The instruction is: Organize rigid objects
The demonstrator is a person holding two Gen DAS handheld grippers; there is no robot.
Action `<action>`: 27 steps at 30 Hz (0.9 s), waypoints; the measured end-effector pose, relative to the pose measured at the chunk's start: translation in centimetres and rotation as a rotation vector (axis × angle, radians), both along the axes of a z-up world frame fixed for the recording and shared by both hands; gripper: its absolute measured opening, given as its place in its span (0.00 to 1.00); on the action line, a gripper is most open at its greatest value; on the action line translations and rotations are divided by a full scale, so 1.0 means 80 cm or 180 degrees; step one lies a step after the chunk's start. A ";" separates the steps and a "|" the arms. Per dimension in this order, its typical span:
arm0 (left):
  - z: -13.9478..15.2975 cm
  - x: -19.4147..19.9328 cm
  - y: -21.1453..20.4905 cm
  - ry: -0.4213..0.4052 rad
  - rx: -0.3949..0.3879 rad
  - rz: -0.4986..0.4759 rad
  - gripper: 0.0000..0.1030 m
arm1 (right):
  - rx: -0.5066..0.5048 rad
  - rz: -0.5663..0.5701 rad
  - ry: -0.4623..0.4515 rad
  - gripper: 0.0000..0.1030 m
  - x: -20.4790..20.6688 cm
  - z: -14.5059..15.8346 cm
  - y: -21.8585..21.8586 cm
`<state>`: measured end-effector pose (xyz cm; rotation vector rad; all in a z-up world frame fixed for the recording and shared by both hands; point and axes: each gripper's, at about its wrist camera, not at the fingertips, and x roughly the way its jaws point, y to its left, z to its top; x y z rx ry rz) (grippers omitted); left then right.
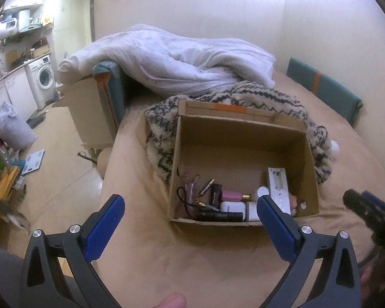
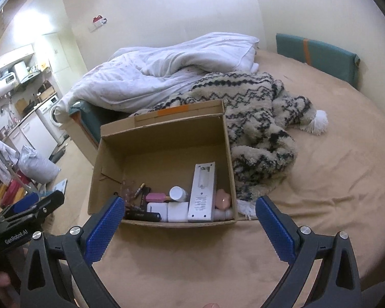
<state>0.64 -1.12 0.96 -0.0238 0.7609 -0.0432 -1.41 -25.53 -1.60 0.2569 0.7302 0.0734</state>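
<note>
Both grippers hover empty over the tan bedsheet (image 2: 308, 205), jaws spread wide: left gripper (image 1: 191, 213) and right gripper (image 2: 187, 213), neither touching anything. Straight ahead of both sits the open cardboard box (image 2: 164, 138) on the bed, near wall just beyond the fingertips. All the rigid items are already inside, bunched along that near wall.

Key relation: the white remote control (image 2: 202, 192) lies with its long axis running away from the camera, near end against the near wall. In the right wrist view it sits between the fingers, right of centre; in the left wrist view the remote (image 1: 278, 187) is partly behind the right-hand finger. Judgement: the right gripper is better lined up with it, and the left with the black tube (image 1: 219, 216) and the small batteries (image 1: 206, 187) on the box's left side.

Also inside: a white bottle (image 2: 178, 193), a pink block (image 2: 155, 197), and a pink flower-shaped piece (image 2: 223, 199) in the near right corner.

Hidden or unclear: the near wall cuts off the items' lower edges, the clear purplish object (image 1: 191, 187) can't be identified, and labels are unreadable. A patterned fleece blanket (image 2: 256, 107) touches the box's far right side.
</note>
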 end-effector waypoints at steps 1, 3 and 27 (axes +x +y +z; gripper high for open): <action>-0.001 0.001 0.000 0.0020 -0.0001 -0.0001 1.00 | -0.0005 -0.0007 0.0002 1.00 0.000 0.000 0.000; -0.003 0.003 0.001 0.0040 -0.0020 -0.0001 1.00 | -0.0002 -0.0025 0.0006 1.00 0.000 0.000 -0.002; -0.005 0.004 -0.007 0.0050 0.0032 -0.0025 1.00 | -0.0001 -0.0079 -0.0005 1.00 0.000 0.000 -0.006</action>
